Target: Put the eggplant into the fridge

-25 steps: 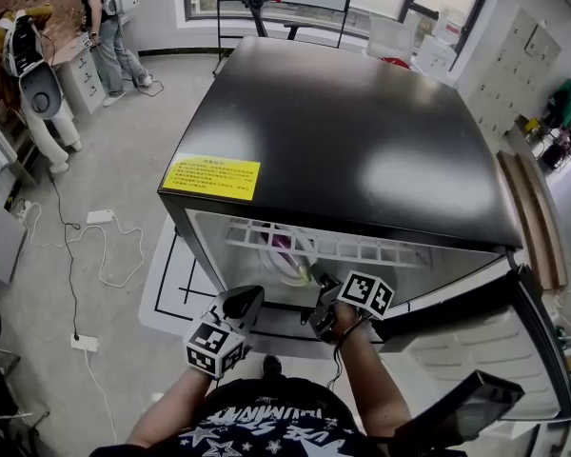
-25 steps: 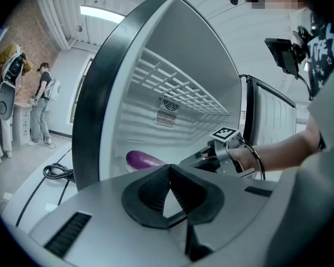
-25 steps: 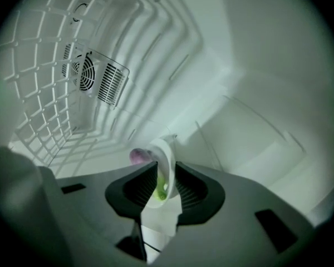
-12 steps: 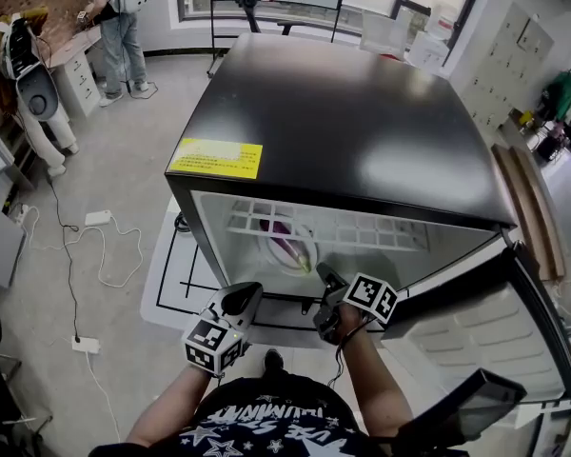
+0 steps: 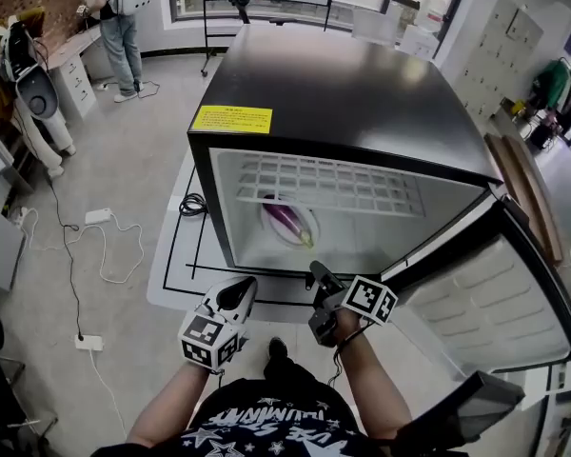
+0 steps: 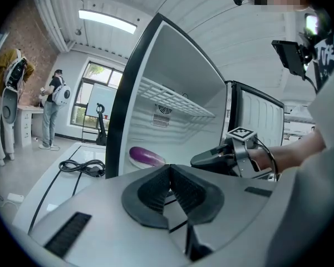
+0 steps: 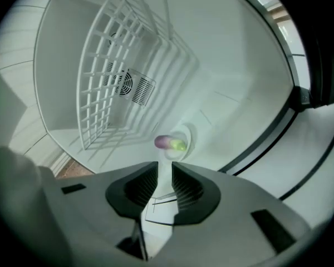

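Eggplant: the eggplant (image 5: 287, 220) lies inside the fridge (image 5: 343, 93) on a pale round dish (image 5: 266, 223) on the cabinet floor, under the wire shelf (image 5: 333, 184). Nothing is touching it, so I judge the placing done.

Right gripper: my right gripper (image 5: 314, 274) hangs just outside the opening, aimed in at the eggplant. Its jaws stand a narrow gap apart with only the white fridge floor showing between them, so it holds nothing. That is how I would expect it to look after a release.

Left gripper: my left gripper (image 5: 236, 295) is low beside the right one, jaws pressed together and empty. It has had no part in the carrying and is kept clear of the opening.

Door: the door (image 5: 495, 293) swings wide to my right. It is left open while I back out, and I judge that closing it comes next.

Change over the last second: my right gripper was up at the mouth of the cabinet, close to the eggplant. Now both grippers are drawn back towards me and more of the interior shows. The eggplant has stayed on its dish.
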A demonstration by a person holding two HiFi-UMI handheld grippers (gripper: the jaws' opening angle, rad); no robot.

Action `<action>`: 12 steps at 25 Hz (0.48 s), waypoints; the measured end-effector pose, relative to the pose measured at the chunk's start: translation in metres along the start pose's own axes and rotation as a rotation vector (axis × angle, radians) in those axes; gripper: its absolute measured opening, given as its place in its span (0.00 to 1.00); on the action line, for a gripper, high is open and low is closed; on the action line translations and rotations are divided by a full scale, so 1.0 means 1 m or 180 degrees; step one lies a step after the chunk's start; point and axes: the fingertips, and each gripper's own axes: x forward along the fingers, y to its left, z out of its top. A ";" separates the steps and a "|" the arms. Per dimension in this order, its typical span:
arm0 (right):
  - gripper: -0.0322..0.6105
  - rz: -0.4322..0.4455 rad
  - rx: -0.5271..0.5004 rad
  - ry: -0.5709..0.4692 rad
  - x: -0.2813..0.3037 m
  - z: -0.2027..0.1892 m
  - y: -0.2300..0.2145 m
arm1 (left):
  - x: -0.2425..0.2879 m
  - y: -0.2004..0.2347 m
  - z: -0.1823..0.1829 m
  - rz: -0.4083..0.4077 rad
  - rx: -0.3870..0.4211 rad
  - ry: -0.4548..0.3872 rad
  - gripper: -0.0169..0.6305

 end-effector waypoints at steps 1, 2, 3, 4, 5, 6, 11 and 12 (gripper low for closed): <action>0.18 0.0021 -0.0013 -0.0004 -0.005 -0.007 0.004 | -0.006 -0.002 -0.002 -0.0001 -0.0003 0.0000 0.04; 0.18 0.0041 -0.0020 -0.0009 -0.010 -0.014 0.008 | -0.012 -0.005 -0.004 -0.0008 -0.0007 0.0001 0.04; 0.18 0.0056 -0.0025 -0.0015 -0.016 -0.021 0.011 | -0.018 -0.008 -0.006 -0.0021 -0.0011 0.0002 0.04; 0.18 0.0065 -0.0033 -0.0021 -0.022 -0.028 0.014 | -0.024 -0.011 -0.009 -0.0038 -0.0016 0.0006 0.04; 0.18 0.0067 -0.0047 -0.0026 -0.028 -0.035 0.016 | -0.030 -0.015 -0.011 -0.0057 -0.0020 0.0010 0.04; 0.18 0.0066 -0.0072 -0.0032 -0.034 -0.042 0.018 | -0.035 -0.019 -0.014 -0.0076 -0.0023 0.0014 0.04; 0.18 0.0095 -0.0191 -0.0111 -0.065 -0.073 0.029 | -0.062 -0.037 -0.028 -0.0179 -0.0016 0.0036 0.04; 0.18 0.0107 -0.0200 -0.0134 -0.072 -0.078 0.031 | -0.067 -0.041 -0.030 -0.0201 -0.0019 0.0042 0.04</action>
